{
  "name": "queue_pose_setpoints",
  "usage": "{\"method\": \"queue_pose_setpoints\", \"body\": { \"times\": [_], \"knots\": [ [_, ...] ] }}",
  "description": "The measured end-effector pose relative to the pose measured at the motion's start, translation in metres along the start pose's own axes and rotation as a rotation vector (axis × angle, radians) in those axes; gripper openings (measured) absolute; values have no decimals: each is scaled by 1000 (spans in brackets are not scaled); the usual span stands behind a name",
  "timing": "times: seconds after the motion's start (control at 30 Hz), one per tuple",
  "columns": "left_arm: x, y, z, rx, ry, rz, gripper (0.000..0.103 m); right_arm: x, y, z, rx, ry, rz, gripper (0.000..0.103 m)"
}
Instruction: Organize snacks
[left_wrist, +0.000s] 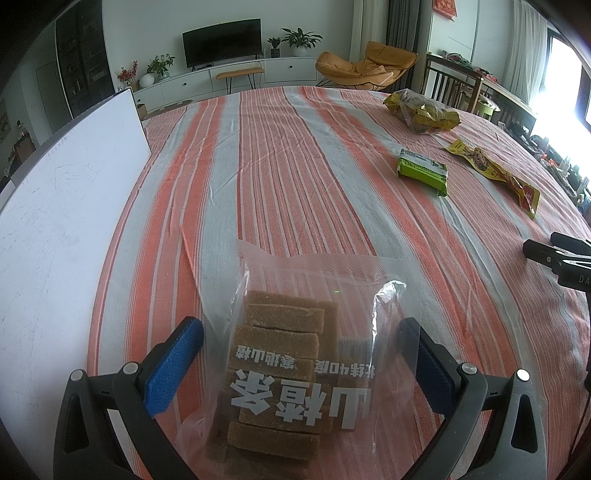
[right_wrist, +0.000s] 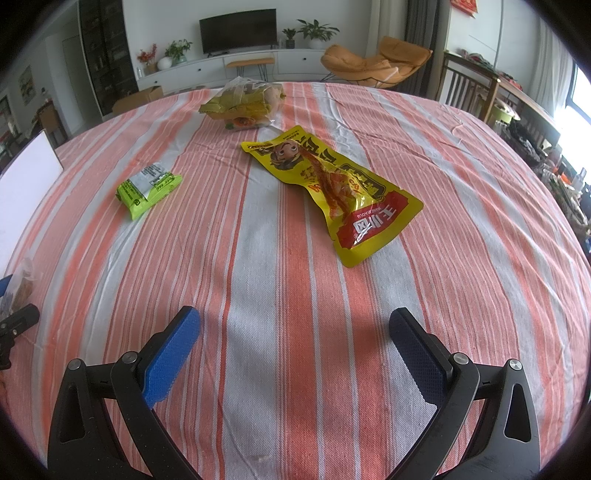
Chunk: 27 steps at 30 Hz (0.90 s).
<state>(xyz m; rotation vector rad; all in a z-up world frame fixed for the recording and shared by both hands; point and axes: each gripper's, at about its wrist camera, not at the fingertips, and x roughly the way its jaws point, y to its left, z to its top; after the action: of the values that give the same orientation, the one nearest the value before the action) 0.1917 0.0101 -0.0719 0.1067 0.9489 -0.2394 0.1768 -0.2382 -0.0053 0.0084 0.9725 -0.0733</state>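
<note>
Lying between the spread fingers of the left hand-held gripper (left_wrist: 301, 360), a clear bag of brown bars (left_wrist: 284, 373) is resting on the striped desk (left_wrist: 295, 166), a white board (left_wrist: 62, 206) beside it. Farther right, the right hand-held gripper (right_wrist: 295, 356) is hovering open and empty short of a yellow snack pouch (right_wrist: 332, 192), a green packet (right_wrist: 149, 190) lying to the left.

Surface cloth (right_wrist: 295, 295): orange-red & grey-white stripes. Long pouch (right_wrist: 332, 184) yellow w/ red end; small pack (right_wrist: 147, 190) lime green; bars (left_wrist: 280, 354) brown, approx.
</note>
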Motion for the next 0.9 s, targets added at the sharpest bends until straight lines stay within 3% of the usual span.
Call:
{"method": "queue_pose_setpoints", "body": {
  "times": [0.6, 0.67, 0.73, 0.8, 0.9],
  "knots": [
    [0, 0, 0, 0, 0, 0, 103, 0, 0, 1, 4, 0, -2, 103],
    [0, 0, 0, 0, 0, 0, 103, -2, 3, 1, -17, 5, 28, 102],
    [0, 0, 0, 0, 0, 0, 103, -14, 12, 2, -53, -63, 131, 102],
    [0, 0, 0, -1, 1, 0, 103, -27, 36, 12, -173, -123, 207, 102],
    [0, 0, 0, -1, 1, 0, 103, -27, 74, 42, -350, -111, 310, 101]
  ]
}}
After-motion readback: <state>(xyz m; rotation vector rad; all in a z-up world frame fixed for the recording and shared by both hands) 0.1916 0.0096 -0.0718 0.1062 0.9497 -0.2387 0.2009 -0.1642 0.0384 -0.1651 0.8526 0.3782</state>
